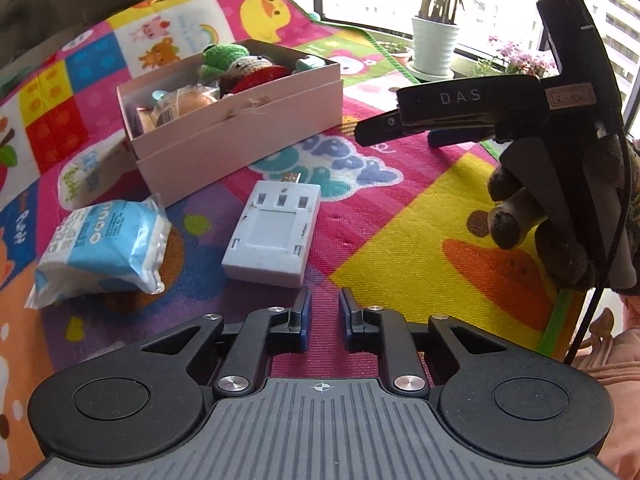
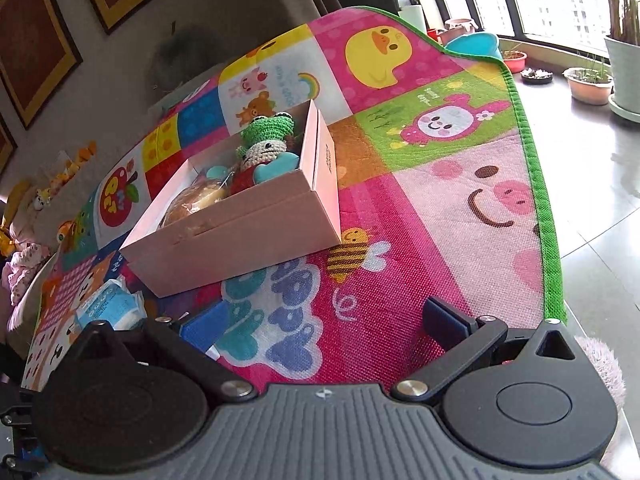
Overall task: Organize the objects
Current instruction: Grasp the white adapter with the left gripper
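A pink cardboard box (image 1: 240, 136) sits open on the colourful play mat (image 1: 400, 216), holding crochet dolls (image 1: 236, 66) and a wrapped bun (image 1: 180, 106). In front of it lie a white plug adapter (image 1: 276, 228) and a blue-and-white tissue pack (image 1: 100, 252). My left gripper (image 1: 325, 308) hovers just short of the adapter, shut with nothing between its fingers. My right gripper (image 1: 400, 136), held in a gloved hand (image 1: 560, 216), hangs right of the box. In the right wrist view that gripper (image 2: 324, 322) is open and empty, facing the box (image 2: 240, 232). The tissue pack (image 2: 110, 306) shows at lower left.
The mat's green edge (image 2: 548, 216) borders a shiny tiled floor (image 2: 592, 168) on the right. Potted plants (image 1: 436, 36) and a blue bowl (image 2: 476, 46) stand by the window. Soft toys (image 2: 24, 256) lie along the wall at left.
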A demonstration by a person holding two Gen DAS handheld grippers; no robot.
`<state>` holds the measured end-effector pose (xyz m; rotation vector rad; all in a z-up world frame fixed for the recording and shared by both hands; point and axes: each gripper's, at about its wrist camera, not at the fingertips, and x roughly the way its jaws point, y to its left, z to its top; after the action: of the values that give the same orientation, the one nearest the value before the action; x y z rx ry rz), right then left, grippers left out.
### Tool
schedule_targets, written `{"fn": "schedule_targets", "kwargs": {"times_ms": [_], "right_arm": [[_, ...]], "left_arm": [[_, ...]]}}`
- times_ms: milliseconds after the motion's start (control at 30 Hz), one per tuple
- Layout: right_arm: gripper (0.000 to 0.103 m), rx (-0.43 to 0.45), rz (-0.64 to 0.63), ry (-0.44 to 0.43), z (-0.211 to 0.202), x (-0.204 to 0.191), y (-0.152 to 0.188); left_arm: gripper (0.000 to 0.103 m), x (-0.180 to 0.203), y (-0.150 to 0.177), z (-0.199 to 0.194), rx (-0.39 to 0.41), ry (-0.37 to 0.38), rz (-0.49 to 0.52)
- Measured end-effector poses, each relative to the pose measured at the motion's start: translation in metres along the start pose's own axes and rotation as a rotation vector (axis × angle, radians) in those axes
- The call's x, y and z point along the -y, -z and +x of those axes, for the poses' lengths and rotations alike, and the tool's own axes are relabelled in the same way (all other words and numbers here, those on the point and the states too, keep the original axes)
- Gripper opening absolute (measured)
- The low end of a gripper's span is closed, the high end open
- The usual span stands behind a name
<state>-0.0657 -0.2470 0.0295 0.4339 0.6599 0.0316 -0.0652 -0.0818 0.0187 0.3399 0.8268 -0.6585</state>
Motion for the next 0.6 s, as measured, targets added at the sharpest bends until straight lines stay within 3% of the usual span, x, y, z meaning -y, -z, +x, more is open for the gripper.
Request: {"fn": "schedule_targets", "kwargs": {"times_ms": [67,100,233,267,367,467,600], "right_arm": [[0.103,0.002,0.001,-0.004,0.000,0.001,0.000],[0.103,0.002,0.002,-0.008,-0.001,0.001,0.000],[0.103,0.000,-0.008,-0.013,-0.001,0.000,0.001],[0.103,0.000,-0.010,-0.013,-0.001,0.000,0.001],[0.103,-0.001,-0.012,-0.020,-0.001,0.000,0.001],[0.103,0.001,-0.011,-0.022,-0.001,0.001,0.001],[0.103,0.003,-0.002,-0.028,-0.002,0.002,0.001]], "left_arm": [[0.020,-0.002,0.001,0.000,0.007,-0.020,-0.019],[0.026,-0.003,0.001,0.000,0.011,-0.031,-0.023],[0.067,-0.011,0.003,0.001,0.009,-0.099,-0.053],[0.069,-0.016,0.002,0.002,0.004,-0.094,-0.076],[0.070,-0.021,0.003,0.001,0.005,-0.078,-0.099],[0.058,-0.017,0.003,-0.003,0.013,-0.060,-0.068],[0.057,-0.010,-0.012,-0.024,0.130,-0.052,0.011]]}}
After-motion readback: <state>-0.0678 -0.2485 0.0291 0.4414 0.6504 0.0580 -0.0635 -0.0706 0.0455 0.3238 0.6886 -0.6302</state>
